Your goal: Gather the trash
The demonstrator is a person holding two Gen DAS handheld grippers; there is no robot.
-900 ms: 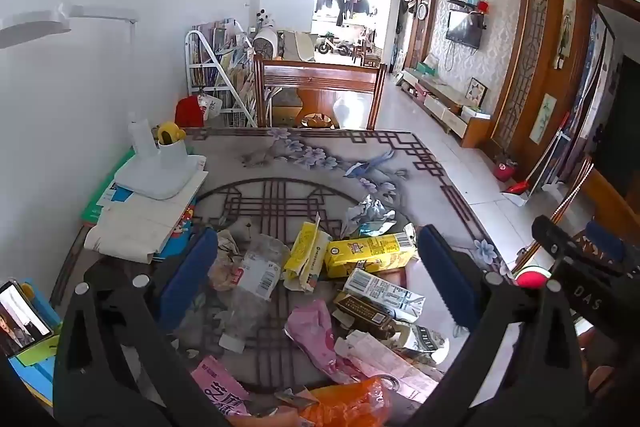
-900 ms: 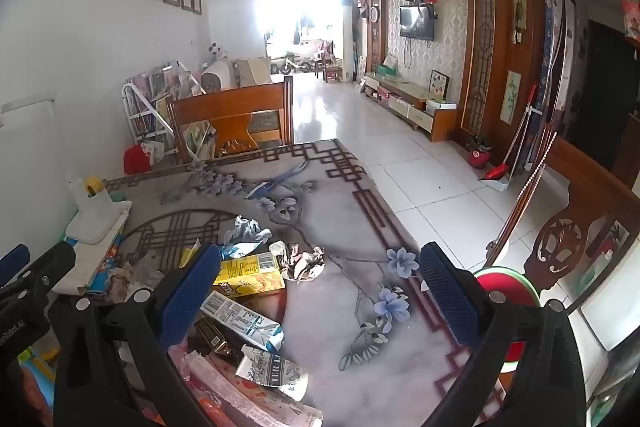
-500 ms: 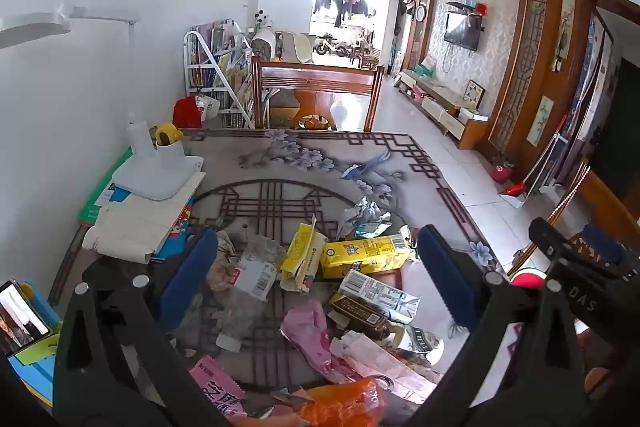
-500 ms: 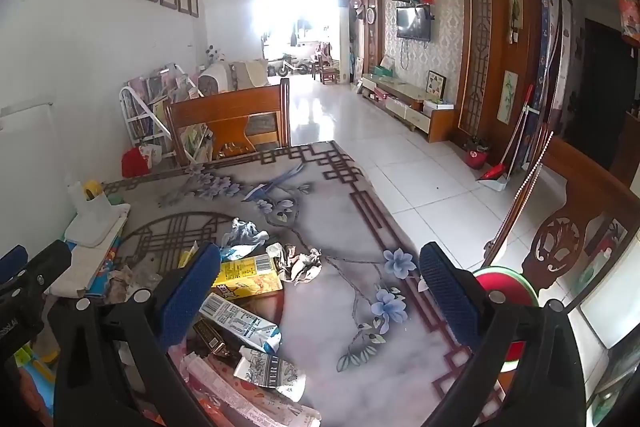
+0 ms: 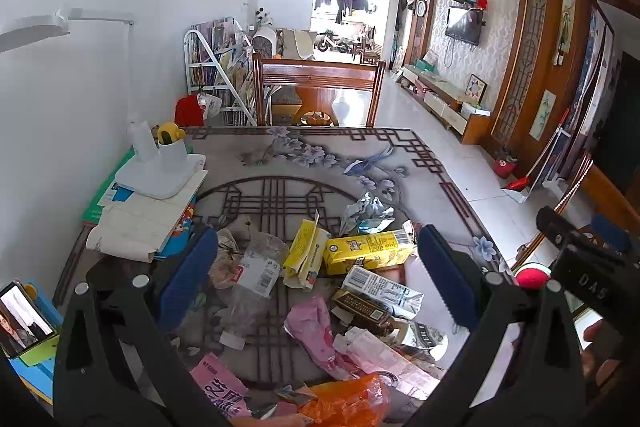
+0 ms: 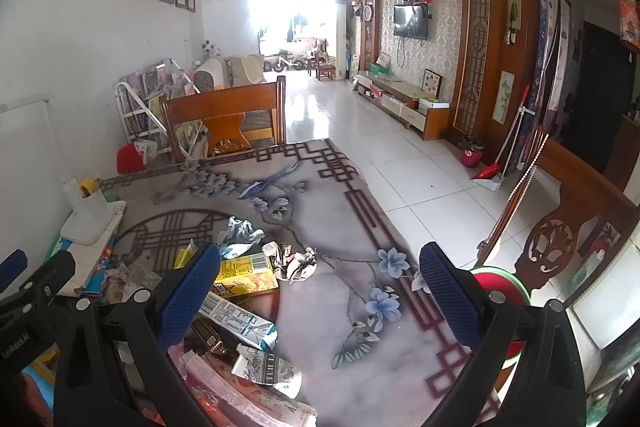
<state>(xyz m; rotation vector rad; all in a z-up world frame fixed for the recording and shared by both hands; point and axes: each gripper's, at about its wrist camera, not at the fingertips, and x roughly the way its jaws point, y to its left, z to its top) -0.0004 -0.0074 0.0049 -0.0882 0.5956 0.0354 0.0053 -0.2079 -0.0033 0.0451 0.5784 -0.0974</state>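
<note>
Trash lies in a heap on the patterned table (image 5: 304,163): a yellow drink carton (image 5: 366,251), a torn yellow carton (image 5: 305,254), a clear plastic bottle (image 5: 252,277), a white carton (image 5: 380,287), a pink wrapper (image 5: 316,335) and an orange bag (image 5: 348,403). My left gripper (image 5: 316,275) is open and empty above the heap. My right gripper (image 6: 320,299) is open and empty over the table's right part, with the yellow carton (image 6: 244,273) and crumpled paper (image 6: 294,261) by its left finger.
A white lamp base (image 5: 160,175) sits on stacked books (image 5: 140,223) at the table's left. A wooden chair (image 5: 318,91) stands at the far edge. A phone (image 5: 22,319) stands at the near left. A red bin (image 6: 500,287) sits off the right edge.
Both grippers have risen and pulled back slightly; the views shift a little. Both stay open and the trash has not moved.
</note>
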